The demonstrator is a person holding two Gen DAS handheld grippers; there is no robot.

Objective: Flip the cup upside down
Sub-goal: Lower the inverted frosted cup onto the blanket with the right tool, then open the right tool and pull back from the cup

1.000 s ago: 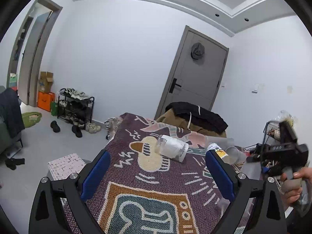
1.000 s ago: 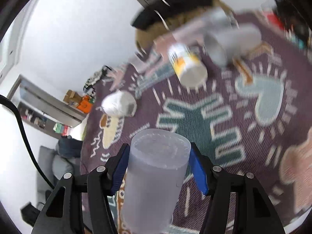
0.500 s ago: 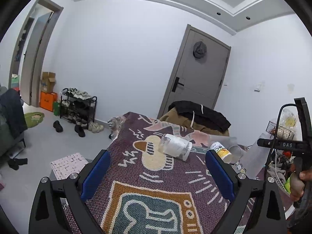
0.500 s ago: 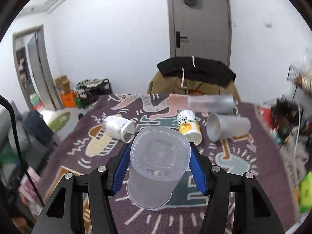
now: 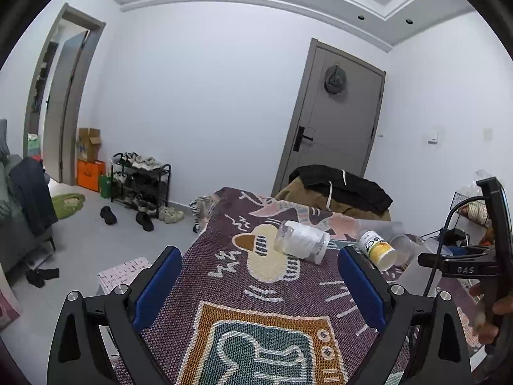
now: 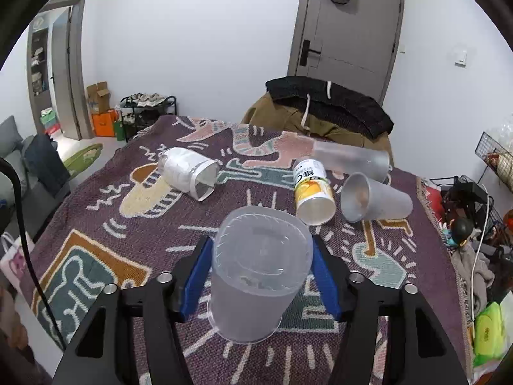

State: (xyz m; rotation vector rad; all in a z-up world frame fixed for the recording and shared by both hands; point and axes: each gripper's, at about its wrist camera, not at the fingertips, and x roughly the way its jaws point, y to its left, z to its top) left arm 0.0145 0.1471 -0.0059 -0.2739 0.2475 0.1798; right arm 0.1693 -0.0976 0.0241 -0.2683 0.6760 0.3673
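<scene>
Patterned woven bench (image 6: 96, 224): frosted translucent plastic cup (image 6: 258, 269) base-up, upright, clamped between right gripper (image 6: 261, 272) jaws; left gripper (image 5: 256, 285) jaws wide, empty.

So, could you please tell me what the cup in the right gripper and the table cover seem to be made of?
The cup looks like frosted, translucent plastic: the pattern behind shows dimly through its wall. The table cover looks like woven fabric, matte, with a visible knit-like texture and a fringed edge.
</scene>
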